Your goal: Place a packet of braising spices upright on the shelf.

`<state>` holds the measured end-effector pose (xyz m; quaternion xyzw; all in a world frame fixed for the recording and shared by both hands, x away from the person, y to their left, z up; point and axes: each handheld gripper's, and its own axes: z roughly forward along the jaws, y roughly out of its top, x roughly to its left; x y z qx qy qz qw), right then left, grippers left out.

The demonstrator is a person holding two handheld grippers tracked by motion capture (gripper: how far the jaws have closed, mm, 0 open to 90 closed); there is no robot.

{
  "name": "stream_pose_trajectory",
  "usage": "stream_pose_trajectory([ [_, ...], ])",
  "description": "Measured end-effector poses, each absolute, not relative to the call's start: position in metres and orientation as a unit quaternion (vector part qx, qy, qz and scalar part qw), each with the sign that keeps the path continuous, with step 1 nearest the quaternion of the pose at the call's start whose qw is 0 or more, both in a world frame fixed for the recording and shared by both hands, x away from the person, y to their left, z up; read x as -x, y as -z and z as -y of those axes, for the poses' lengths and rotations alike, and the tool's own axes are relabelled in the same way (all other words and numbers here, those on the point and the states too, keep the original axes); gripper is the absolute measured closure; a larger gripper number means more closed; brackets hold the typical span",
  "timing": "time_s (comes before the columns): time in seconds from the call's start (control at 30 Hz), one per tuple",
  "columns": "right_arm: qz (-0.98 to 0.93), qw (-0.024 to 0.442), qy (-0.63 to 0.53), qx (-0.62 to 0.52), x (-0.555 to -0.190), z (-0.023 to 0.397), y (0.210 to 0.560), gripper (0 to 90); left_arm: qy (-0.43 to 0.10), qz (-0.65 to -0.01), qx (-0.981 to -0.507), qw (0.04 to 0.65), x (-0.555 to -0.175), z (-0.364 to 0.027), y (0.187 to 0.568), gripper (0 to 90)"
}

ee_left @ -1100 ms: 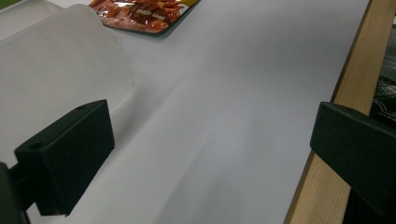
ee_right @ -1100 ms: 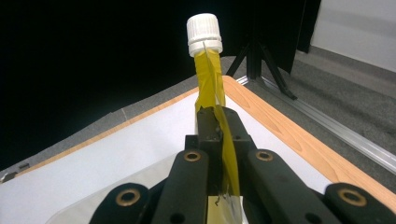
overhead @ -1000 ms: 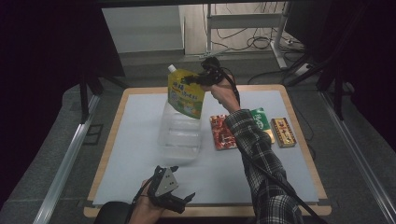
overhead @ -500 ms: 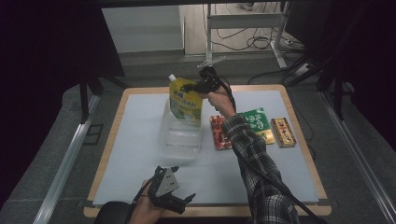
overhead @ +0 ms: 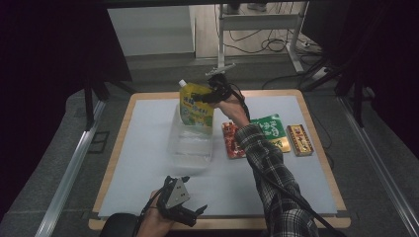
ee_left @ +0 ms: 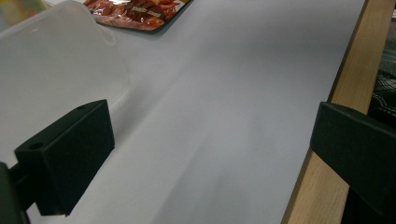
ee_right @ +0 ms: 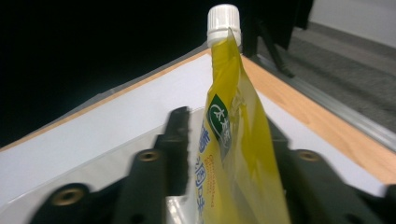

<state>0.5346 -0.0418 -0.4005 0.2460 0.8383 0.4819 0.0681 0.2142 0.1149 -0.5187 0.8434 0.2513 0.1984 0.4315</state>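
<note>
in the right gripper view the pouch is cut off at the bottom edge, and the black jaws beside it are blurred, so contact with its faces cannot be read. in the high view the pouch's base is hidden inside the clear tub. in the left gripper view the tub and the red packet are cut by the frame edges.

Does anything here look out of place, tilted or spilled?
Nothing is spilled or damaged. The yellow pouch stands upright in the far end of the clear container, between the just-opened jaws of the right gripper. The three flat packets lie in a row beside the container.
</note>
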Motion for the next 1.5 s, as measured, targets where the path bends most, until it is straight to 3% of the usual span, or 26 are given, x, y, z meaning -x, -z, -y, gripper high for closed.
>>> stream_pose_trajectory([
  [0.33, -0.848, 0.09, -0.458, -0.25, -0.526, 0.058, 0.398, 22.8, -0.2, -0.254, -0.844, 0.429, -0.215, -0.114, 0.52, 0.0],
  [0.53, -0.849, 0.085, -0.462, -0.242, -0.517, 0.069, 0.396, 14.4, -0.201, -0.254, -0.844, 0.427, -0.215, -0.114, 0.52, 0.0],
  [1.1, -0.868, 0.083, -0.431, -0.232, -0.492, 0.116, 0.394, 6.8, -0.203, -0.251, -0.847, 0.423, -0.215, -0.112, 0.521, 0.0],
  [1.5, -0.874, 0.098, -0.418, -0.23, -0.47, 0.148, 0.403, 6.2, -0.206, -0.25, -0.844, 0.427, -0.214, -0.111, 0.522, 0.0],
])
